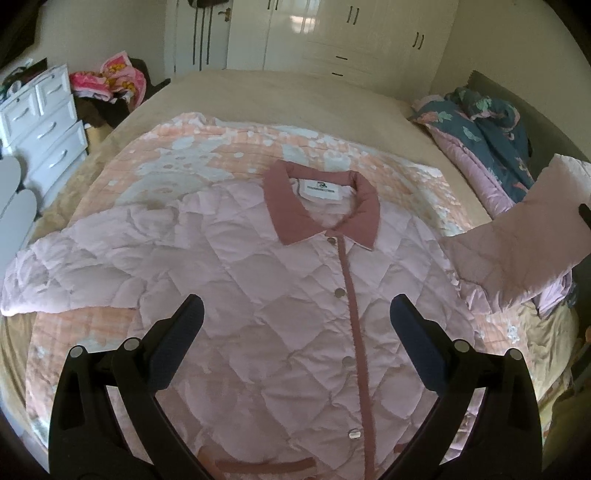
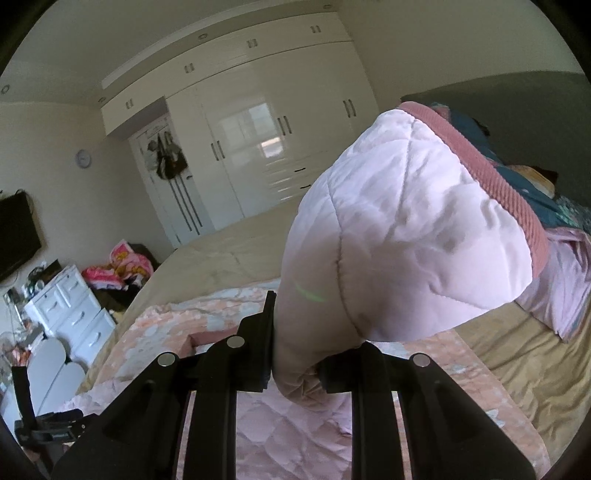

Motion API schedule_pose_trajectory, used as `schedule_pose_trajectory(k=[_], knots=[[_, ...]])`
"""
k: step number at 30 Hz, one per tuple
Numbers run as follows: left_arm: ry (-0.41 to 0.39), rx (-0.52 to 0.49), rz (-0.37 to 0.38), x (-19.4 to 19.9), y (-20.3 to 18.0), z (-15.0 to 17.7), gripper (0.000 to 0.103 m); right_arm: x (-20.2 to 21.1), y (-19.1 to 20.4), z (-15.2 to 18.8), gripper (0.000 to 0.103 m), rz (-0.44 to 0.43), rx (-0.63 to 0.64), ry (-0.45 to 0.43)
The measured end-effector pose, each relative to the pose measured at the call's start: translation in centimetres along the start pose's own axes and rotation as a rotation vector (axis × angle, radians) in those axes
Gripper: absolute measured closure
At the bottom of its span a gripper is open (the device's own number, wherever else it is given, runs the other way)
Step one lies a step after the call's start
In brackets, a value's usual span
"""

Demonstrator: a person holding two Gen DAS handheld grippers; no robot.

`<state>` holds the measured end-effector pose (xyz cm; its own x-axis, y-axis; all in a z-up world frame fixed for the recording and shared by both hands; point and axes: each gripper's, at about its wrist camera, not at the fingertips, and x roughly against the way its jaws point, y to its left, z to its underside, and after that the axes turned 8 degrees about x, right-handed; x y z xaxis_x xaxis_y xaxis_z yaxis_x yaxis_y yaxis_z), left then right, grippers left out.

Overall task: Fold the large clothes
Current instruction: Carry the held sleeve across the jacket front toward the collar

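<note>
A pale pink quilted jacket with a dusty-rose collar and snap placket lies front-up on a peach patterned blanket on the bed. Its left sleeve lies flat and spread out to the left. My left gripper is open and empty, hovering above the jacket's chest. My right gripper is shut on the jacket's right sleeve and holds it raised off the bed, the rose ribbed cuff uppermost. The lifted sleeve also shows at the right of the left wrist view.
A tan bedspread covers the bed. A dark floral duvet and pink bedding are heaped at the right. A white drawer chest and a pile of bright clothes stand at the left. White wardrobes line the far wall.
</note>
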<state>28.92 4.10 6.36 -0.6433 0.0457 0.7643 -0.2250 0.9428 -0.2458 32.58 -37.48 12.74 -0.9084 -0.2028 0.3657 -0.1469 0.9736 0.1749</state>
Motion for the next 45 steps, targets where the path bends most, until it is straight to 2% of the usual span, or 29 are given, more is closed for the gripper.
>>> schedule_pose_trajectory(k=[11,14,17,20,25,32,38,45], knots=[[-0.001,0.051,0.005,0.2,3.2,-0.6,0.008,-2.0,6.6,-0.2,0.085,-0.071,0.088,0.018],[0.005,0.081,0.014,0.1,4.2,-1.2,0.008,-2.8,7.5,0.0,0.085,-0.082,0.105,0.027],[0.016,0.135,0.056,0.0,5.2,-2.2,0.008,-3.7,8.8,0.3,0.085,-0.098,0.116,0.04],[-0.005,0.149,0.038,-0.1,5.7,-3.1,0.008,-4.6,10.2,0.8,0.085,-0.116,0.133,0.053],[-0.011,0.172,0.038,-0.7,6.4,-3.6,0.008,-6.2,12.5,2.2,0.085,-0.149,0.152,0.068],[-0.049,0.265,0.15,-1.0,8.4,-3.3,0.008,-9.5,15.0,4.9,0.085,-0.191,0.173,0.112],[-0.024,0.257,0.145,-2.3,8.4,-3.4,0.008,-12.3,16.9,7.9,0.085,-0.22,0.179,0.169],[-0.049,0.31,0.189,-3.0,9.2,-3.3,0.008,-14.6,18.6,11.0,0.082,-0.253,0.182,0.245]])
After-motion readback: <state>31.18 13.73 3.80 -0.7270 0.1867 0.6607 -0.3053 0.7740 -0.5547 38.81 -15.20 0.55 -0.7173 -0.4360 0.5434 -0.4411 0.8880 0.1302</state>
